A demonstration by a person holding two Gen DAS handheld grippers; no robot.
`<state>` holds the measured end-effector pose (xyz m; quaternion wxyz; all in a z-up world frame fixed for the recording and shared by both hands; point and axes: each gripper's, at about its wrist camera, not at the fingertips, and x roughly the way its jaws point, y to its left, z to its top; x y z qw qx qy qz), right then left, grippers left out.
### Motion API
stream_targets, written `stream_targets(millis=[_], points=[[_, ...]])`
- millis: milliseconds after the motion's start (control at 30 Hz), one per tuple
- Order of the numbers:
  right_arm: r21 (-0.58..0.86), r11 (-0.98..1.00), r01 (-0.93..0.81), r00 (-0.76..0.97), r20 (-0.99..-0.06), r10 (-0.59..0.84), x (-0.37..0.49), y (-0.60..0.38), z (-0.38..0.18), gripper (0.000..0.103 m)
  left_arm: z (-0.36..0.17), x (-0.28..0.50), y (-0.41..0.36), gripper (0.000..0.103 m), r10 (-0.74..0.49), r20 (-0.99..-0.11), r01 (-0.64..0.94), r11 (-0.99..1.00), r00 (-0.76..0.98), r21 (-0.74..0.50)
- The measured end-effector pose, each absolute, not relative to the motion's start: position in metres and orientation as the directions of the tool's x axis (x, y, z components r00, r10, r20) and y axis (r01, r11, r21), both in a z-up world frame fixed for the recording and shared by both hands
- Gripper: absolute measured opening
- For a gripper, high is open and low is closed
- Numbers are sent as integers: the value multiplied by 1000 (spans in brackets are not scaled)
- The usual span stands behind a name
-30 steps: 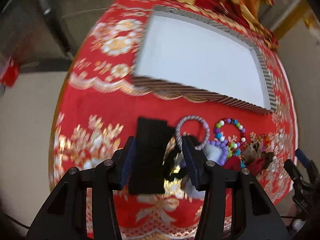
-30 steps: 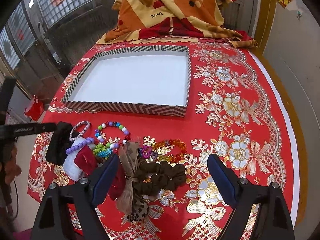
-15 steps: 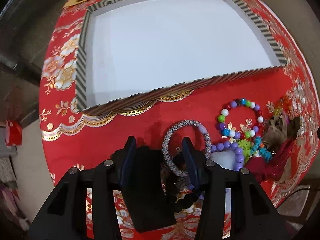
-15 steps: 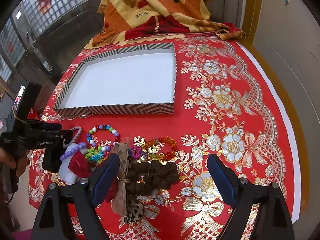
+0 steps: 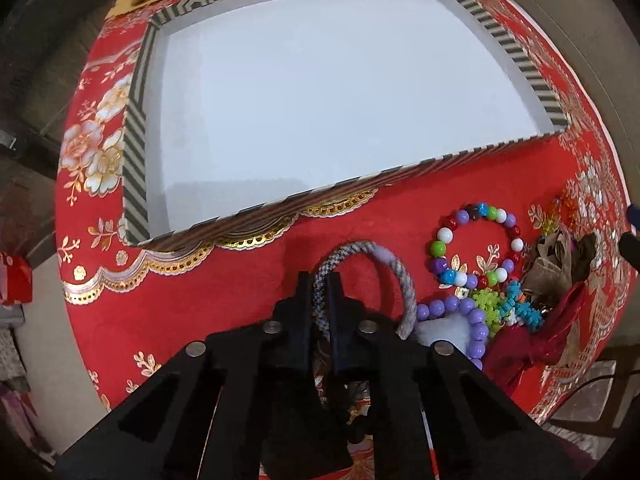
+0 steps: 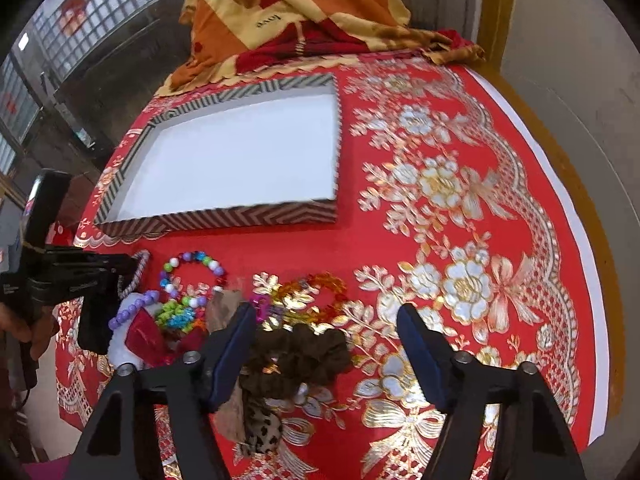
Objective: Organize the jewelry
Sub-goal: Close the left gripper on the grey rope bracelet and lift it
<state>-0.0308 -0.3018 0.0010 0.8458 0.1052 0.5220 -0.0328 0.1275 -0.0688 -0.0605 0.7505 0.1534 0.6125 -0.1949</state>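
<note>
My left gripper (image 5: 319, 280) is shut on the grey-blue braided bracelet (image 5: 394, 274), pinching its left side just in front of the tray. It also shows in the right wrist view (image 6: 116, 270). The empty white tray (image 5: 136, 152) with a striped rim lies beyond; it also shows in the right wrist view (image 6: 224, 218). A multicolour bead bracelet (image 5: 476, 244), a purple bead bracelet (image 5: 456, 308) and red cloth pieces (image 5: 532, 340) lie to the right. My right gripper (image 6: 326, 320) is open and empty above a dark brown scrunchie (image 6: 304, 354).
A red and gold floral tablecloth (image 6: 460, 208) covers the table. A folded orange blanket (image 6: 304, 12) lies behind the tray. An orange bead bracelet (image 6: 320, 284) and a leopard-print hair tie (image 6: 260, 428) lie near the right gripper. The table edge (image 5: 68, 308) drops off left.
My left gripper has closed on the braided bracelet; a black item between its fingers earlier is no longer there. The right gripper has shifted slightly and stays open.
</note>
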Motion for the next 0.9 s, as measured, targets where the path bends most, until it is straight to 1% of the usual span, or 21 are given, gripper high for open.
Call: stream_targets(millis=[67, 400, 633, 667, 700, 733, 767, 800, 833, 867, 900], points=[[160, 972, 170, 433, -898, 72, -33, -306, -5, 55, -55, 117, -64, 6, -133, -976, 460, 887, 173, -39], [163, 977, 135, 405, -909, 96, -28, -300, -19, 54, -11, 110, -42, 6, -227, -949, 378, 916, 217, -132], [63, 991, 117, 389, -921, 13, -2, -311, -37, 54, 6, 101, -34, 6, -259, -935, 350, 922, 243, -165], [52, 993, 107, 378, -926, 8, 1, -310, -40, 51, 6, 99, -33, 6, -260, -934, 347, 923, 243, -167], [50, 995, 86, 367, -930, 15, 4, -310, -44, 44, 7, 99, -32, 6, -261, -934, 343, 924, 244, -168], [58, 996, 62, 359, -933, 32, 6, -308, -48, 42, 7, 98, -33, 6, -261, -934, 338, 926, 244, -170], [64, 997, 39, 360, -932, 46, 8, -306, -51, 37, 8, 98, -31, 6, -262, -934, 334, 926, 243, -173], [44, 999, 24, 371, -928, 32, 9, -303, -52, 30, 8, 98, -32, 6, -262, -934, 331, 927, 242, -174], [26, 1000, 9, 384, -923, 21, 9, -301, -52, 25, 8, 98, -32, 6, -261, -934, 328, 929, 244, -173], [29, 1000, -6, 394, -918, 28, 10, -300, -52, 19, 8, 97, -32, 6, -258, -934, 324, 930, 248, -171], [34, 999, -10, 396, -918, 35, 11, -301, -52, 10, 9, 97, -31, 6, -256, -934, 321, 932, 250, -170]])
